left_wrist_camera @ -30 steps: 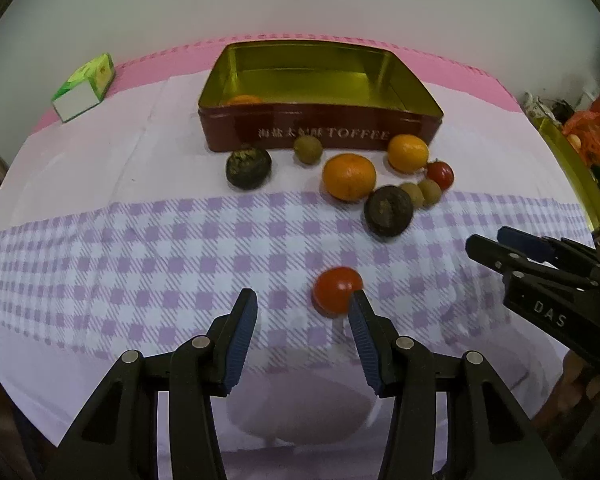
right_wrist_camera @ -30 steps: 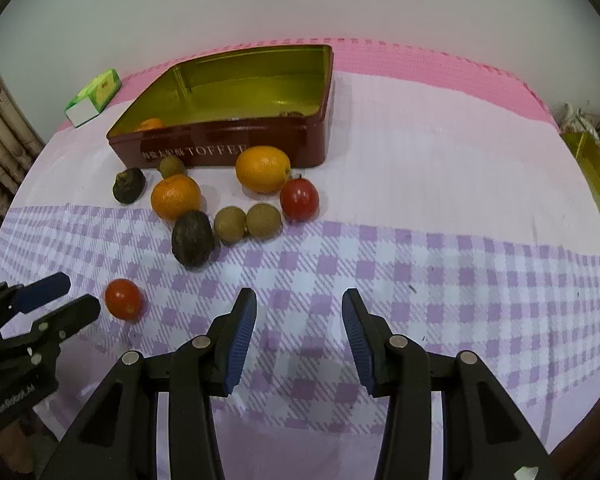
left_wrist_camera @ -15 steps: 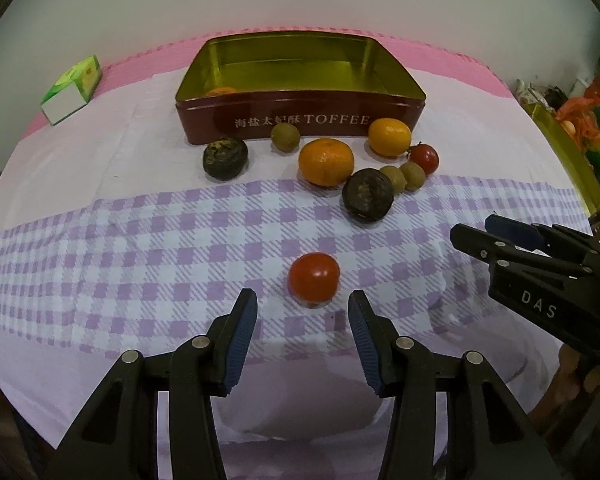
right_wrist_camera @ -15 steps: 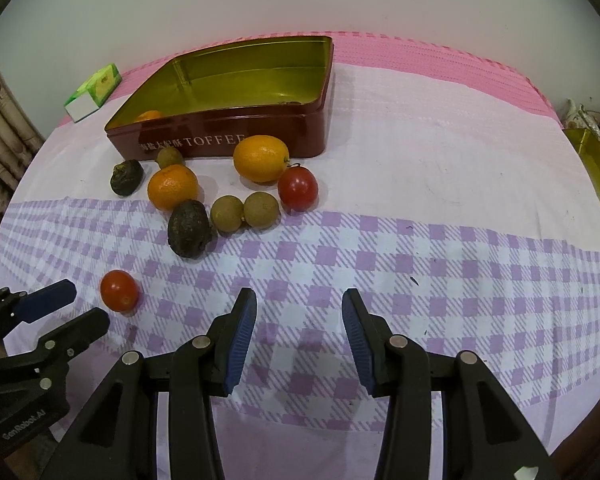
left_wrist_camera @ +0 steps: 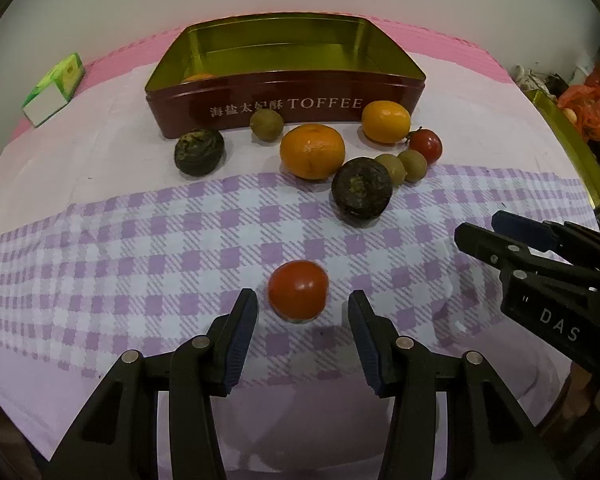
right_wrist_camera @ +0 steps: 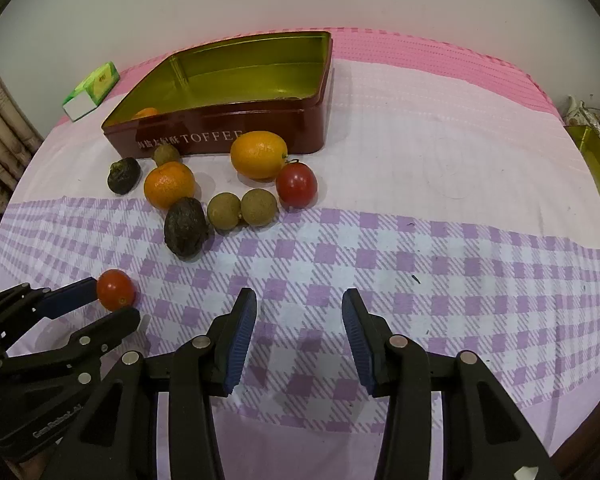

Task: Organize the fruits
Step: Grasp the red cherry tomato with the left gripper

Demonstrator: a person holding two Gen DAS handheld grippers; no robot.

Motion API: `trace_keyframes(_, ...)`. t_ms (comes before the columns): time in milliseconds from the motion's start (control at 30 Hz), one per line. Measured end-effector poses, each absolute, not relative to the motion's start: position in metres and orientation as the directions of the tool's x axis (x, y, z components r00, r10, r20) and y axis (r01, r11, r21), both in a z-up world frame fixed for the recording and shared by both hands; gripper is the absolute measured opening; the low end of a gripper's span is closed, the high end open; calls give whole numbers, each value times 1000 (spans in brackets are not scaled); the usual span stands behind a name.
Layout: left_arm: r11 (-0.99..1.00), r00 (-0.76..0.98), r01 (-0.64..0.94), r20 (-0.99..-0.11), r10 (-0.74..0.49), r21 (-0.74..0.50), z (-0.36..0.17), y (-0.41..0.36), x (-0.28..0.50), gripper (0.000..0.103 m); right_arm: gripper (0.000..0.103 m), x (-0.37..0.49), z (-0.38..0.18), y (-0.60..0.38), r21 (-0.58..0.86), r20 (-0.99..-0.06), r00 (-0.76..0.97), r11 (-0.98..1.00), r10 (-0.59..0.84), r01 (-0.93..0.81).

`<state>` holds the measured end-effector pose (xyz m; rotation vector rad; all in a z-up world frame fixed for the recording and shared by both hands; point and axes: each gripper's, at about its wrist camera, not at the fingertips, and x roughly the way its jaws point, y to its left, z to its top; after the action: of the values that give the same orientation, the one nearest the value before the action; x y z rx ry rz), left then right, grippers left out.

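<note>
Between the two blue pads of the left claw [left_wrist_camera: 302, 312] lies a small red tomato [left_wrist_camera: 298, 290], a little ahead at 12 o'clock, and the pads stand open on both sides of it without touching. I judge that the step in hand is to take this tomato. To do it well, the claw should go a little forward and low, so that the pads meet the widest part of the round body, then close gently: the skin is smooth and shiny, so it may slip, and hard pressure could burst it. The cloth [left_wrist_camera: 148, 240] under it is soft, with purple squares, so the tomato may roll if one pad touches first.

The right claw [right_wrist_camera: 298, 320] is open too and holds nothing; it hangs over the bare cloth, with the left claw at its 9 o'clock.

Farther out, from 12 to 1 o'clock of the left claw, the other fruits lie in a loose group on the table: a dark wrinkled fruit [left_wrist_camera: 361, 192], two small brown-green balls [left_wrist_camera: 402, 164] touching each other, a second tomato [left_wrist_camera: 426, 145], a rough orange mandarin [left_wrist_camera: 313, 151] and a smoother yellow-orange one [left_wrist_camera: 386, 121]. Another dark wrinkled fruit [left_wrist_camera: 199, 151] sits apart at 11 o'clock, and one more small brown ball [left_wrist_camera: 266, 124] is just beside the tin.

Behind them stands the open metal tin [left_wrist_camera: 284, 100], red outside and shiny gold inside, rectangular with low walls. One orange fruit [left_wrist_camera: 198, 77] shows in its left corner. A green and white carton [left_wrist_camera: 56, 88] lies farther to the left.
</note>
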<state>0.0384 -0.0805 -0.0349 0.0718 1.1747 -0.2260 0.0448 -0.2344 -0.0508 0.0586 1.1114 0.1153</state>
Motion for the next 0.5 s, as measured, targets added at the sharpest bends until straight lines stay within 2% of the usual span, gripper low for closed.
trace_keyframes(67, 974, 375, 219, -916, -140, -59, -35, -81, 38, 47, 42, 45, -52, -235, 105, -891, 438, 992, 122, -64)
trace_keyframes(300, 973, 363, 217, -919, -153, -77, -40, -80, 42, 32, 42, 46, -55, -234, 105, -894, 431, 992, 124, -67)
trace_keyframes(500, 975, 364, 202, -917, -163, -93, -41, -75, 42, 31, 42, 46, -57, -234, 105, -895, 428, 992, 125, -70)
